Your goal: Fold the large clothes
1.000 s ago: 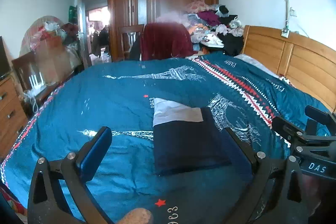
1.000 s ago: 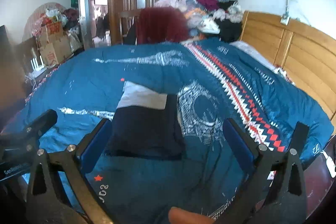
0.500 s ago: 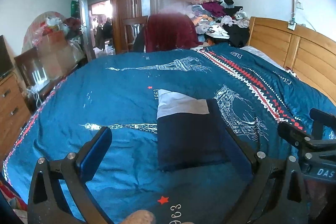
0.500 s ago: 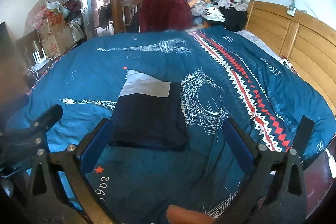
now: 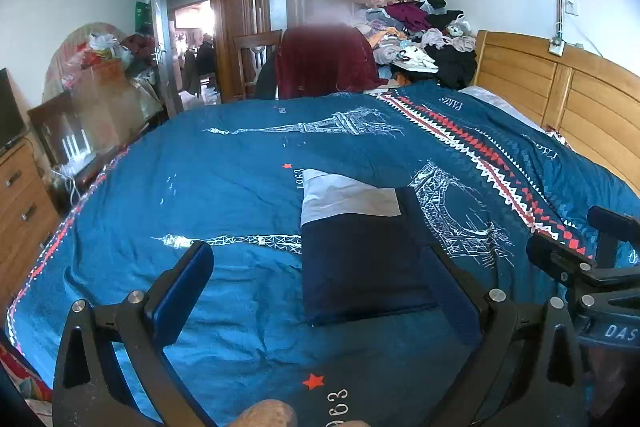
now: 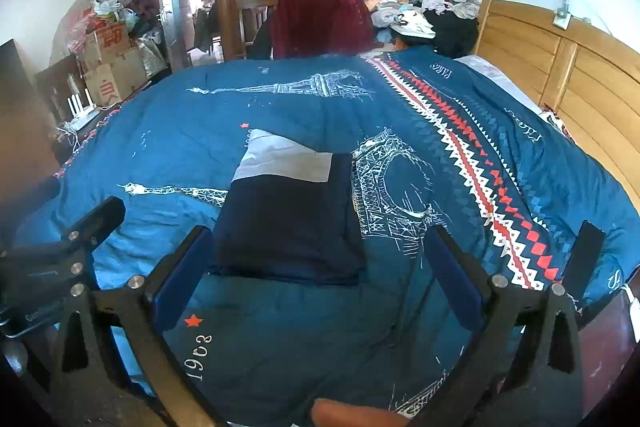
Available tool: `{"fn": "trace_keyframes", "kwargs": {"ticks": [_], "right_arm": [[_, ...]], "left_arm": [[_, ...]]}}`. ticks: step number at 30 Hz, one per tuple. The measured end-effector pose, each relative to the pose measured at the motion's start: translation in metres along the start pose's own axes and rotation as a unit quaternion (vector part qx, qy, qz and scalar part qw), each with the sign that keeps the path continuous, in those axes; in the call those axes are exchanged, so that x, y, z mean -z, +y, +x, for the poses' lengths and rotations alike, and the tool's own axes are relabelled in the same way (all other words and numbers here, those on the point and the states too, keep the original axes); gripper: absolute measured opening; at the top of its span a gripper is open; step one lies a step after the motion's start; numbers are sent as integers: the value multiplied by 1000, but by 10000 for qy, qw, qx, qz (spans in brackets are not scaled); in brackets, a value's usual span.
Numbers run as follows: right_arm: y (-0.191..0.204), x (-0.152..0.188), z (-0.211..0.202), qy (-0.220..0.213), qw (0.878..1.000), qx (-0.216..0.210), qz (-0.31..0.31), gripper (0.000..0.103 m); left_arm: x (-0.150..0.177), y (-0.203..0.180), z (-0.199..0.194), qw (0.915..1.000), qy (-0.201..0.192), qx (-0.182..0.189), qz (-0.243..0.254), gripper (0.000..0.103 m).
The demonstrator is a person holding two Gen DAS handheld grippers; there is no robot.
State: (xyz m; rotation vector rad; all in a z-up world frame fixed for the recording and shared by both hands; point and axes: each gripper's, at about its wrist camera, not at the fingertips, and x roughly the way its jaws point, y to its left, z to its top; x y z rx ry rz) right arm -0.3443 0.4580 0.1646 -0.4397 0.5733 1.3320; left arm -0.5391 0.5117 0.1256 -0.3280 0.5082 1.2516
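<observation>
Blue bedding (image 5: 224, 163) fills both views, the folded dark garment (image 5: 360, 263) lying at frame centre. Over the last second both cameras have drawn back and risen slightly. The left gripper (image 5: 320, 279) and right gripper (image 6: 316, 263) hang spread wide, holding nothing, so the fold looks finished.

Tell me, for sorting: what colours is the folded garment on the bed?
Dark navy with a pale grey band, clearest in the right wrist view.
</observation>
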Motion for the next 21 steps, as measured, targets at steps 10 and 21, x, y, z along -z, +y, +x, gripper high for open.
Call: {"fn": "trace_keyframes", "kwargs": {"ticks": [10,21], "right_arm": [[2,0,7,49,10000,-7,-9,103],[4,-1,16,84,9999,-124,-14,103]], "left_arm": [[-4,0,2,10000,-36,23,0,103],[-6,-3,7,10000,-16,13,29,103]]}}
